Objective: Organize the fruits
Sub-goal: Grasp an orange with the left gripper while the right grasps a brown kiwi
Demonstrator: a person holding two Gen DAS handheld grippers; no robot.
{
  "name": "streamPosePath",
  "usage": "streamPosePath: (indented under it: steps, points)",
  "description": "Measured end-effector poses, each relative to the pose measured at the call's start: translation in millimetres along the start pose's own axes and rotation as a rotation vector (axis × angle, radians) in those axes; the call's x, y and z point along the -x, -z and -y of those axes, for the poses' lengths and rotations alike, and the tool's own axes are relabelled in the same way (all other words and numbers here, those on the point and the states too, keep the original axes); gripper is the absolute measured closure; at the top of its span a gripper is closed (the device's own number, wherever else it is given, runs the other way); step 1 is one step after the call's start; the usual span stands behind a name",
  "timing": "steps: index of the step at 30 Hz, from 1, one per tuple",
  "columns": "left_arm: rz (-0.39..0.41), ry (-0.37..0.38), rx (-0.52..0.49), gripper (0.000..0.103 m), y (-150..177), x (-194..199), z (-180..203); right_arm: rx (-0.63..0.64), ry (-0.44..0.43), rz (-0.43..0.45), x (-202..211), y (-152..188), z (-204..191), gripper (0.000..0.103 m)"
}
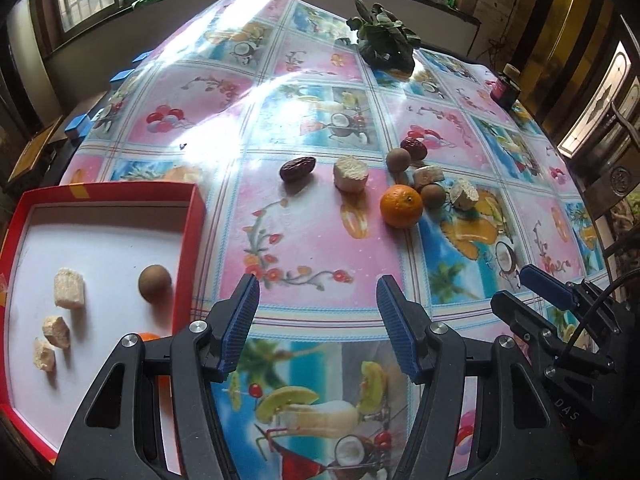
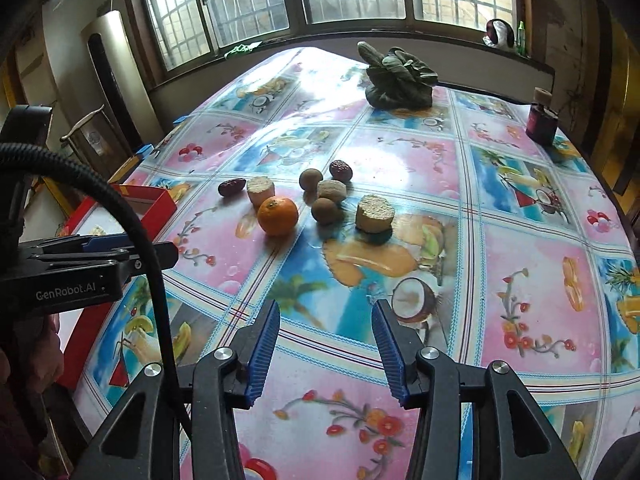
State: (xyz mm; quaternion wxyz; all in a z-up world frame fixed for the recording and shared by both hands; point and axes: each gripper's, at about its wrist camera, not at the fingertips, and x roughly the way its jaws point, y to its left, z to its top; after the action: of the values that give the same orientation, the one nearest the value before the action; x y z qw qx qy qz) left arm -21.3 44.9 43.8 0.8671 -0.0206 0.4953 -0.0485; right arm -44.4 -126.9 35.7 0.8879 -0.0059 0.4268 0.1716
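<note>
A red tray with a white floor sits at the left and holds a brown round fruit, three pale chunks and an orange partly hidden behind my left gripper. On the tablecloth lie an orange, two dark red dates, brown round fruits and pale cut chunks. My left gripper is open and empty beside the tray. My right gripper is open and empty, short of the fruit cluster.
A dark leafy vegetable lies at the far end of the table. A dark jar stands near the right edge. Windows run along the far wall. The tray's corner shows in the right wrist view.
</note>
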Motion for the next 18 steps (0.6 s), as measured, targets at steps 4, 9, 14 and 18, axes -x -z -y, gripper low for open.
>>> streamPosePath:
  steps: [4,9,14,18]
  points:
    - [-0.012,0.021,-0.018,0.042,-7.9,-9.4,14.5,0.004,0.007,0.003,-1.7,-2.5,7.5,0.056]
    - [-0.027,0.036,-0.034,0.042,-17.2,-21.8,27.0,0.009,0.022,-0.002,-7.0,-7.1,18.6,0.056]
    - [-0.037,0.056,-0.035,0.042,-27.9,-35.9,36.5,-0.012,0.011,0.0,-8.9,-8.8,28.0,0.056]
    - [-0.037,0.048,-0.036,0.042,-35.9,-47.3,43.0,-0.021,-0.004,-0.001,-11.7,-8.7,32.3,0.056]
